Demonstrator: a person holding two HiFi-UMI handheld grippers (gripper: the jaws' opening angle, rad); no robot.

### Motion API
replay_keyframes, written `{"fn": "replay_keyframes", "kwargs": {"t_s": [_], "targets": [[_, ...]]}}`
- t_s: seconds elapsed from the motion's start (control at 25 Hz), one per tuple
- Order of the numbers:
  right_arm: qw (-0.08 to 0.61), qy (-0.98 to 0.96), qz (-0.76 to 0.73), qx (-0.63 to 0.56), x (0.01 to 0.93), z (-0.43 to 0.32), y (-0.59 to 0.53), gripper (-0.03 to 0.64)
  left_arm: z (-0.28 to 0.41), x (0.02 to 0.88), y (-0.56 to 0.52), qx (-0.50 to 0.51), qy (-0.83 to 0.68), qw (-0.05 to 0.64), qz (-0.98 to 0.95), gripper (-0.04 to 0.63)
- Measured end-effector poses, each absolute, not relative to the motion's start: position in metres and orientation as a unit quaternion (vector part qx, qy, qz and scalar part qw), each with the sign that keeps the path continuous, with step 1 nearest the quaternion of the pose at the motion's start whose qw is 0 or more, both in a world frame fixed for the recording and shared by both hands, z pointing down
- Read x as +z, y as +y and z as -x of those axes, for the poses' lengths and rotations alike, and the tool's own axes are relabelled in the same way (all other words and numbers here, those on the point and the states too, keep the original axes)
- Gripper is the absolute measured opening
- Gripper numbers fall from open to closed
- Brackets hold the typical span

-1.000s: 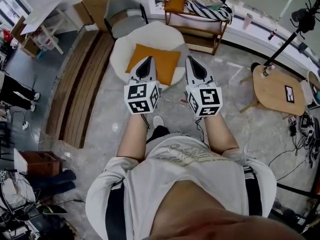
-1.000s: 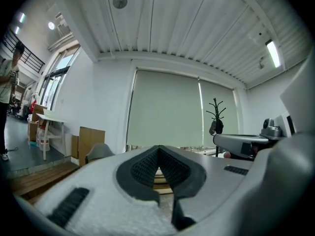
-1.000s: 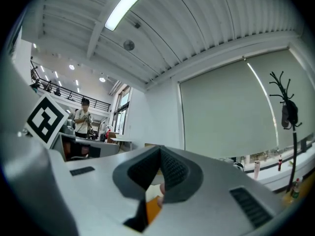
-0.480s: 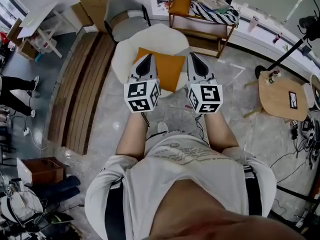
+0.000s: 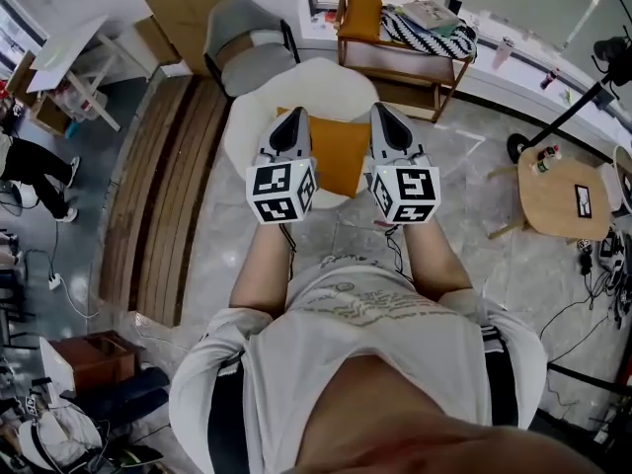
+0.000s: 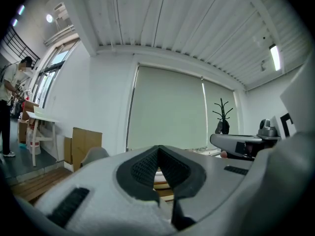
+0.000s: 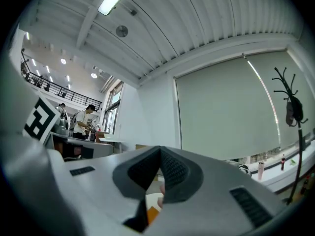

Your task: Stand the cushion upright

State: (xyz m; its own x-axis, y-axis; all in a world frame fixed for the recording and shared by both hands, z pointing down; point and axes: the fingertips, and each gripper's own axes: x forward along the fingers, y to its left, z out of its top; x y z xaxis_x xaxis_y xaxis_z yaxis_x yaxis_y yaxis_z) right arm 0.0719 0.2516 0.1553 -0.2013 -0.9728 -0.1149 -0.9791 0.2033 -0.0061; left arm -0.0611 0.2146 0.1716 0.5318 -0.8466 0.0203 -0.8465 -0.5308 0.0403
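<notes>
On white chair (image 5: 324,75), flat orange cushion (image 5: 342,154)

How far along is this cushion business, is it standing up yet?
Nothing looks done yet: the orange square cushion lies flat on the white rounded chair. In hand: the left gripper and right gripper are held out toward it, both shut and empty. Left to do: take hold of the cushion and stand it upright.
</notes>
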Motion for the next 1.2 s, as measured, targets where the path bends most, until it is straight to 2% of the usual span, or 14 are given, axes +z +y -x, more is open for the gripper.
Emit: {"fn": "replay_keyframes", "kwargs": {"t_s": [0.36, 1.2], "targets": [[0.037, 0.761, 0.647, 0.031, 0.166, -0.048, 0.222, 0.026, 0.086, 0.183, 0.179, -0.003, -0.467, 0.032, -0.884, 0.021], [0.03, 0.772, 0.635, 0.017, 0.177, -0.037, 0.131, 0.026, 0.095, 0.2, 0.099, 0.019, -0.475, 0.044, -0.878, 0.02]]}}
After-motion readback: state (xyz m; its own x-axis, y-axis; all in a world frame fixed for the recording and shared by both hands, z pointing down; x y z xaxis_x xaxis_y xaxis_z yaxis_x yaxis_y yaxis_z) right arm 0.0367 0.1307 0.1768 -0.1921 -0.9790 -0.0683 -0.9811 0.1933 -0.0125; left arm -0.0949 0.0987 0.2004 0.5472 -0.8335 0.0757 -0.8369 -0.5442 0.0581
